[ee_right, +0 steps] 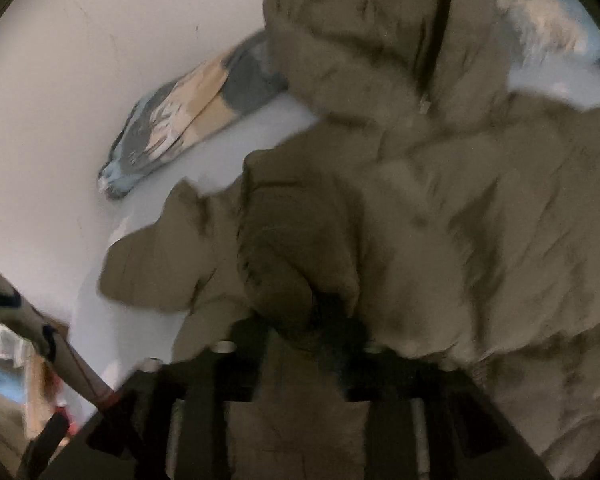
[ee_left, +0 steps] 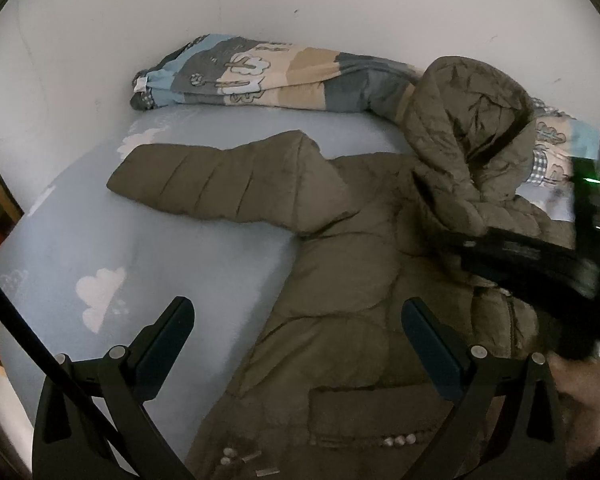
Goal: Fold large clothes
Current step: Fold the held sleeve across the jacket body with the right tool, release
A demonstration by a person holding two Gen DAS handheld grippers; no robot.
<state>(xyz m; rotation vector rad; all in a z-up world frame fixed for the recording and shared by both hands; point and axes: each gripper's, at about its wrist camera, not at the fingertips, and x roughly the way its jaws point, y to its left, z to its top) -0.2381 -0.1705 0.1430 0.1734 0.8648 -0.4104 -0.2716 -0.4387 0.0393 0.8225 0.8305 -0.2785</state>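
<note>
An olive puffer coat (ee_left: 360, 280) lies front up on a pale blue bed sheet (ee_left: 140, 240). Its hood (ee_left: 460, 120) points to the wall, and one sleeve (ee_left: 220, 184) stretches out to the left. My left gripper (ee_left: 298, 320) hovers open over the coat's lower left edge with nothing between its fingers. At the right, my right gripper (ee_left: 500, 252) is a dark blur over the coat's chest. In the blurred right wrist view, the other sleeve (ee_right: 292, 240) is folded across the coat (ee_right: 460, 220). The right gripper (ee_right: 304, 336) has its jaws apart, with the sleeve's end between them.
A rolled patterned quilt (ee_left: 260, 72) lies along the white wall behind the coat and shows again as the quilt (ee_right: 180, 120). A person's hand (ee_left: 580, 392) is at the lower right. Wooden furniture (ee_left: 0, 208) stands past the bed's left edge.
</note>
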